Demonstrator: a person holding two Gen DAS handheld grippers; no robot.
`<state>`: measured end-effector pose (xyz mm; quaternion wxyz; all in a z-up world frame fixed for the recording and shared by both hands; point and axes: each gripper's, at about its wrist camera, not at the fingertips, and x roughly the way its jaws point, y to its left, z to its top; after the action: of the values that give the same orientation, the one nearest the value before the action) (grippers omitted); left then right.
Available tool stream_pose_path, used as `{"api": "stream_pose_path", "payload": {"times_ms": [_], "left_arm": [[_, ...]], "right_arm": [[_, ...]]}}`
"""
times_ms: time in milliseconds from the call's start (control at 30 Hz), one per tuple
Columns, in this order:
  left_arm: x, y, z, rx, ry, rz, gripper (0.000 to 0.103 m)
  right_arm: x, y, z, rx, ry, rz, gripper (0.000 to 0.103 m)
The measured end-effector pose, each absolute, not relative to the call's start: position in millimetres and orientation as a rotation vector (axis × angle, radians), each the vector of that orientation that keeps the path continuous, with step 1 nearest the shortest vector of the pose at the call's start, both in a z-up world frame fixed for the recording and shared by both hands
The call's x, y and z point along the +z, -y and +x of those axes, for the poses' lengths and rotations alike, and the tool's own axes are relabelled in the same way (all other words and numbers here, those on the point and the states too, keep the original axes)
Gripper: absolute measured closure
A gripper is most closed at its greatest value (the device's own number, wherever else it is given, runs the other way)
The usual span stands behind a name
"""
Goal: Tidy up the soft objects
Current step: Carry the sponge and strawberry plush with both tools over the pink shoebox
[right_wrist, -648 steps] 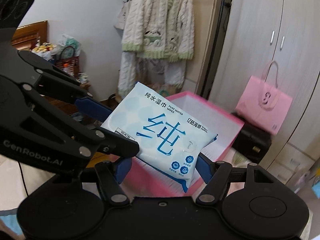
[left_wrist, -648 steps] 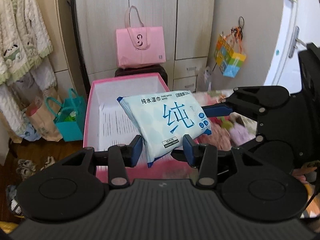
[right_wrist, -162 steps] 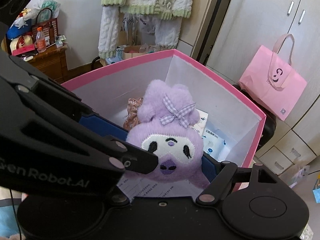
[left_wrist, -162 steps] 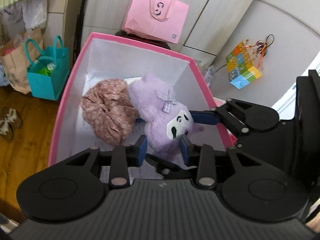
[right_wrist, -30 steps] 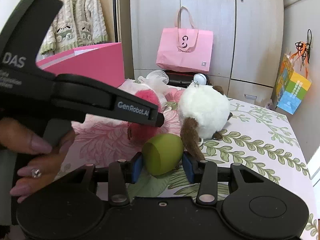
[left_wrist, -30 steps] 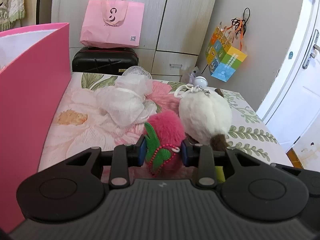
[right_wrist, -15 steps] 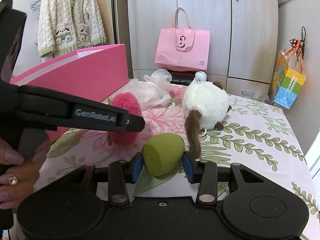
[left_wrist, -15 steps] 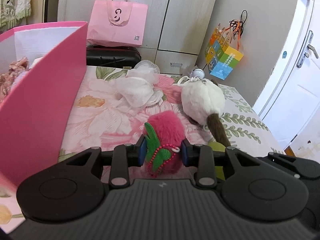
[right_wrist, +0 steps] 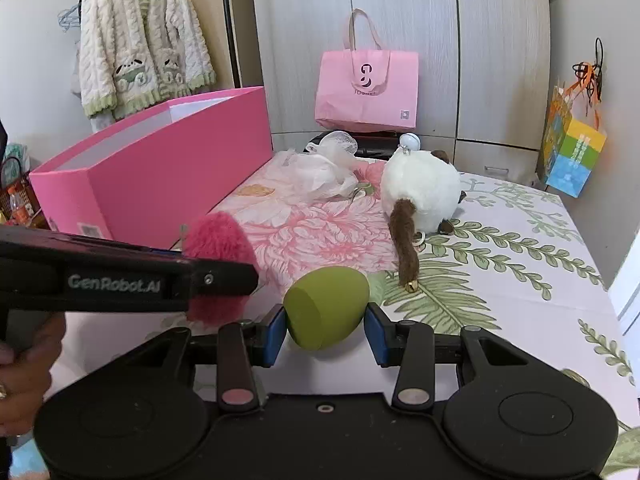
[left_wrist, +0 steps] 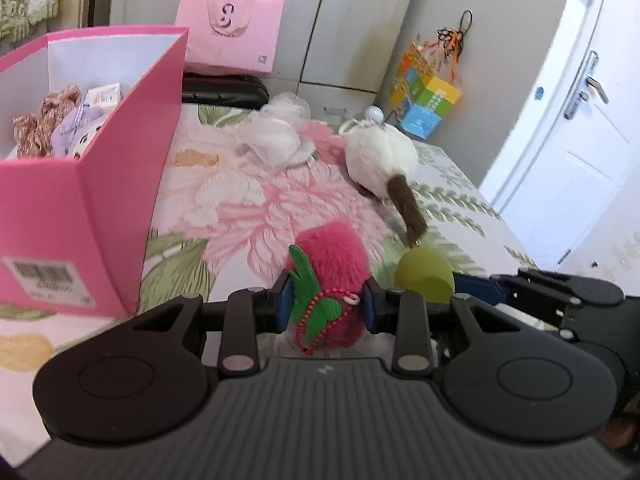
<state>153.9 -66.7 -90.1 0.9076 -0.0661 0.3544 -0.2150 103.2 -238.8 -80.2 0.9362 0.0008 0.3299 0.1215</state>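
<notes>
The left gripper point(left_wrist: 325, 305) clamped a pink plush point(left_wrist: 330, 276); the right gripper point(right_wrist: 325, 330) clamped a green sponge egg point(right_wrist: 326, 306). Only the left wrist view showed inside the pink box point(left_wrist: 116, 184), far left, where a purple plush point(left_wrist: 76, 132) lay.

My bed's floral sheet point(right_wrist: 500, 248) carries 3 things: a pink box point(right_wrist: 160, 176) at left, crumpled white netting point(right_wrist: 320, 172), and a white plush cat point(right_wrist: 420, 192).
</notes>
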Motion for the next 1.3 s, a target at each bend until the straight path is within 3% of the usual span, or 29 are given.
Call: {"api": "stream_pose_path", "payload": {"times_ms": [600,1067,1300], "left_arm": [[-64,7,99,-0.480,-0.731,-0.170,0.070],[-42,-41,84,-0.617,-0.849,-0.102,0.070],[-11,-64,85,-0.615,-0.791,-0.078,0.070]], "right_arm": [[-49,215,54,0.430,-0.671,0.114,0.056],[-15,185,53,0.530,-0.717,0.013,0.056],[12,162,55,0.620,-0.681,-0.042,0.056]]}}
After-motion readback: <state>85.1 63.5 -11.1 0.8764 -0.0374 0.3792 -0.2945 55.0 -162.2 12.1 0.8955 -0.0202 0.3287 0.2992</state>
